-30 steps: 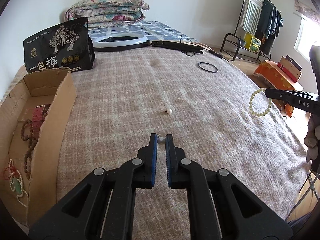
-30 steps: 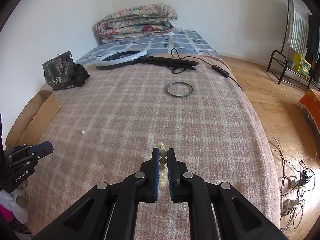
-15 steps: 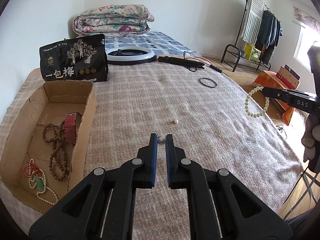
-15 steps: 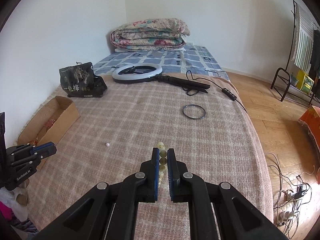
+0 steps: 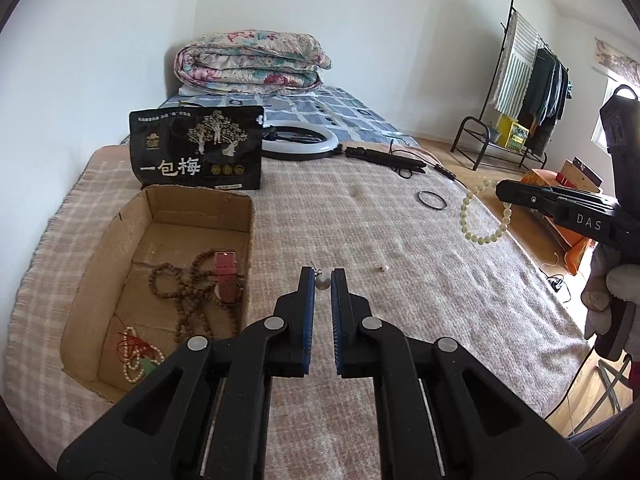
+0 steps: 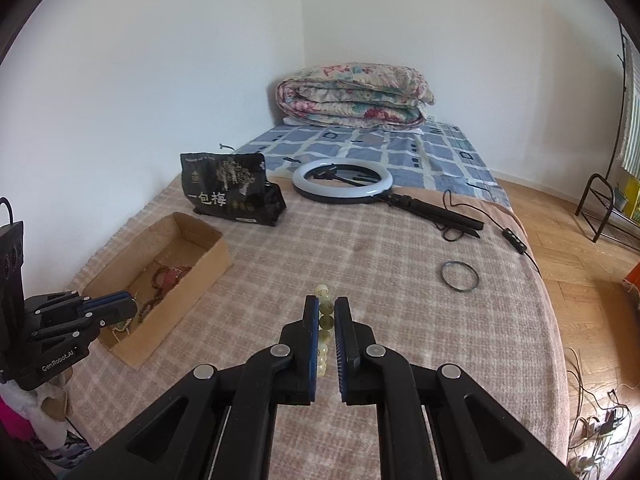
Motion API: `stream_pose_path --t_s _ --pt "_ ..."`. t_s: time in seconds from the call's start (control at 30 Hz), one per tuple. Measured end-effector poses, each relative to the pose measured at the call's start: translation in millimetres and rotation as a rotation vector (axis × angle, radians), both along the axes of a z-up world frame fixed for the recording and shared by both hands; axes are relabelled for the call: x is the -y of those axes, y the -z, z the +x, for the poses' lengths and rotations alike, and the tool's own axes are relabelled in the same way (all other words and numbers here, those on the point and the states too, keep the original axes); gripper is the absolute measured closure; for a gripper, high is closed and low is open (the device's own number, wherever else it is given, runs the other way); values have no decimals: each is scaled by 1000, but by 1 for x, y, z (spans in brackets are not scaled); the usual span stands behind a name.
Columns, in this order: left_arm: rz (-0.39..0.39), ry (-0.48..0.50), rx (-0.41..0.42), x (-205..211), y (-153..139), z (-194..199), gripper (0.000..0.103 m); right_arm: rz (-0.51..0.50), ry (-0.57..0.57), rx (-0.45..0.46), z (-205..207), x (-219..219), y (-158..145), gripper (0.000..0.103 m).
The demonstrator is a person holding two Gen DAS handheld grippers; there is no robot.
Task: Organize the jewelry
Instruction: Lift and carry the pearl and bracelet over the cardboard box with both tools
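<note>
Left gripper (image 5: 322, 280): jaws narrowed on a small pearl earring (image 5: 321, 283), held above the blanket (image 5: 360, 240) just right of the cardboard box (image 5: 96, 280); right gripper (image 6: 326, 312): jaws closed on a pale bead bracelet (image 6: 325, 320), which hangs clear over the blanket's right edge; box contents: brown bead strings (image 5: 188, 296), a red watch (image 5: 226, 276), a pale necklace with red cord (image 5: 138, 356); loose on the blanket: one pearl (image 5: 385, 267), a black bangle (image 5: 432, 200); behind the box: a black snack bag (image 5: 198, 148).

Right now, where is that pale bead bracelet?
The pale bead bracelet hangs from the right gripper, above the blanket's right side, near the black ring.
</note>
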State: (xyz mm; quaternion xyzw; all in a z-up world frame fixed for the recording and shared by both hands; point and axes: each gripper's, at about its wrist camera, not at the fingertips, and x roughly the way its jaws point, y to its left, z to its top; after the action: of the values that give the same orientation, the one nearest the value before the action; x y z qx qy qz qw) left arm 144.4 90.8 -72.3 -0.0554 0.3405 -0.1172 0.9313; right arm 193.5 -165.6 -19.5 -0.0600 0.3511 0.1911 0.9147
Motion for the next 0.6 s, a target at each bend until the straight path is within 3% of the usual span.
stream_pose_path --t_s 0.3,0.6 --pt "19 -100 25 -61 -15 -3 97 27 -117 1 1 -71 -3 98" --pt "1 -166 20 -103 -9 -8 97 50 -192 -12 20 -130 6 98"
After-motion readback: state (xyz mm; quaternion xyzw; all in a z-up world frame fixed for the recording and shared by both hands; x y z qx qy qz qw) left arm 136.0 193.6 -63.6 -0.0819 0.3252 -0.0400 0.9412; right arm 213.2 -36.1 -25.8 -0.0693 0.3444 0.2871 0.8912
